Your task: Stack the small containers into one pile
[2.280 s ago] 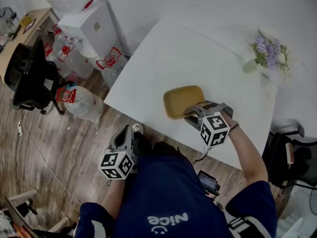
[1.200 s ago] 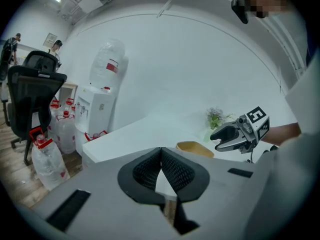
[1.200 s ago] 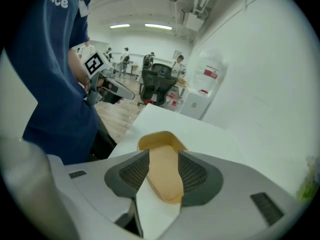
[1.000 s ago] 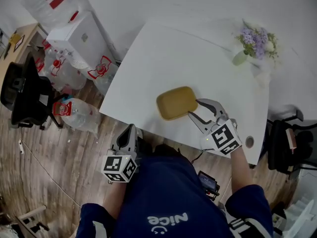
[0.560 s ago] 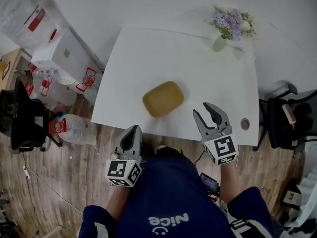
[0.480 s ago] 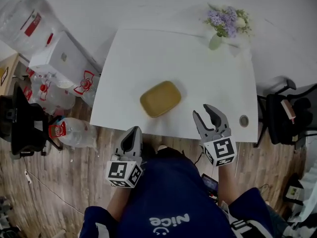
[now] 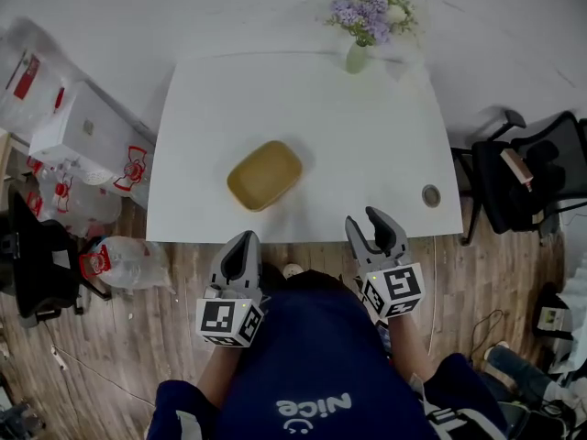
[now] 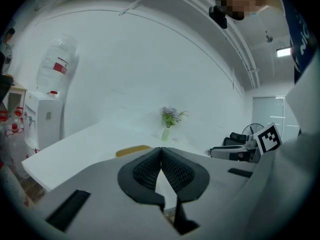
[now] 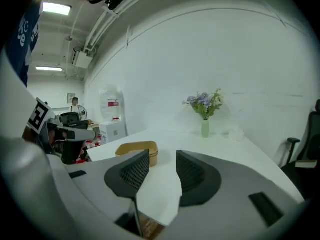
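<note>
Released by the right gripper (image 7: 367,225), which has drawn back off the white table (image 7: 367,126) with jaws spread and empty, the yellow containers (image 7: 264,174) sit nested at its 10 o'clock, the stack apparently complete, the left gripper (image 7: 242,244) pressed together.

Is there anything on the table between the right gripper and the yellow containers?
Nothing visible. The right gripper, jaws apart and empty, hangs at the near edge of the white table, with only bare tabletop between it and the yellow containers. The flower vase stands at the far edge, off that line.
</note>
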Available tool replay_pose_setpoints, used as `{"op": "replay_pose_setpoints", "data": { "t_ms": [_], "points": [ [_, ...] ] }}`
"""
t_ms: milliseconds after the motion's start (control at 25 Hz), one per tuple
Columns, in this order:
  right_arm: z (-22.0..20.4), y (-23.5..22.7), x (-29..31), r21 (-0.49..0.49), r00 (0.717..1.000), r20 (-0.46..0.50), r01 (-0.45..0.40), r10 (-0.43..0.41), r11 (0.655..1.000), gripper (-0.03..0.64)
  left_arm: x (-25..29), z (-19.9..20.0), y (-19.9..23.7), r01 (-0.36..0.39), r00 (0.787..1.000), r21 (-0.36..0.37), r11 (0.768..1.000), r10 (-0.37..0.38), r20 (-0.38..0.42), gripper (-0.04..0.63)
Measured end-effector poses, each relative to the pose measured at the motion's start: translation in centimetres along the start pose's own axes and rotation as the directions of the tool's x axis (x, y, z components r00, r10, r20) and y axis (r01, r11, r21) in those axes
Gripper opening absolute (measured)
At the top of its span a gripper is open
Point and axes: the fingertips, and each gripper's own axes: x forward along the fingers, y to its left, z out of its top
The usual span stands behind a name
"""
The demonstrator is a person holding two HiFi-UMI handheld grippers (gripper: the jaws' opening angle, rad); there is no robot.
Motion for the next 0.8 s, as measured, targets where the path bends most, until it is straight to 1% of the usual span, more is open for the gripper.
{"op": "replay_pose_setpoints", "data": {
  "t_ms": [160, 320, 360, 400, 440, 480, 600, 800],
  "points": [
    [0.6, -0.8, -0.6, 0.032, 0.999, 0.031, 0.018, -0.019, 0.999, 0.163, 0.2, 0.1, -0.6, 0.012, 1.0, 0.005, 1.0, -0.012, 0.007, 0.02],
    [1.8, -0.8, -1.0, 0.012, 0.997, 0.072, 0.002, -0.003, 1.0, 0.163, 0.2, 0.7, -1.1, 0.009, 1.0, 0.008, 1.0, -0.009, 0.021, 0.02],
    [2.0, -0.7, -1.0, 0.018, 0.997, 0.08, 0.0, -0.001, 1.0, 0.153, 0.3, 0.8, -1.1, 0.009, 1.0, 0.011, 1.0, -0.01, 0.026, 0.02],
    [2.1, -0.8, -0.9, 0.029, 0.996, 0.085, 0.006, -0.008, 1.0, 0.117, 0.3, 1.0, -1.0, 0.009, 0.999, 0.014, 1.0, -0.009, 0.031, 0.02],
    [2.1, -1.0, -0.7, 0.039, 0.996, 0.086, 0.02, -0.023, 0.999, 0.081, 0.3, 1.0, -0.9, 0.006, 0.999, 0.018, 1.0, -0.007, 0.034, 0.02],
    [2.0, -1.2, -0.6, 0.043, 0.996, 0.082, 0.038, -0.041, 0.998, 0.066, 0.3, 1.1, -0.9, 0.003, 0.999, 0.021, 1.0, -0.004, 0.035, 0.02],
    [1.7, -1.6, -0.6, 0.021, 0.995, 0.056, 0.08, -0.082, 0.997, 0.057, 0.2, 1.1, -1.0, -0.001, 0.999, 0.025, 1.0, 0.0, 0.037, 0.02],
    [1.7, -1.5, -0.5, 0.005, 0.996, 0.038, 0.075, -0.075, 0.997, 0.052, 0.2, 1.0, -0.9, -0.004, 0.999, 0.017, 1.0, 0.003, 0.032, 0.02]
  ]
}}
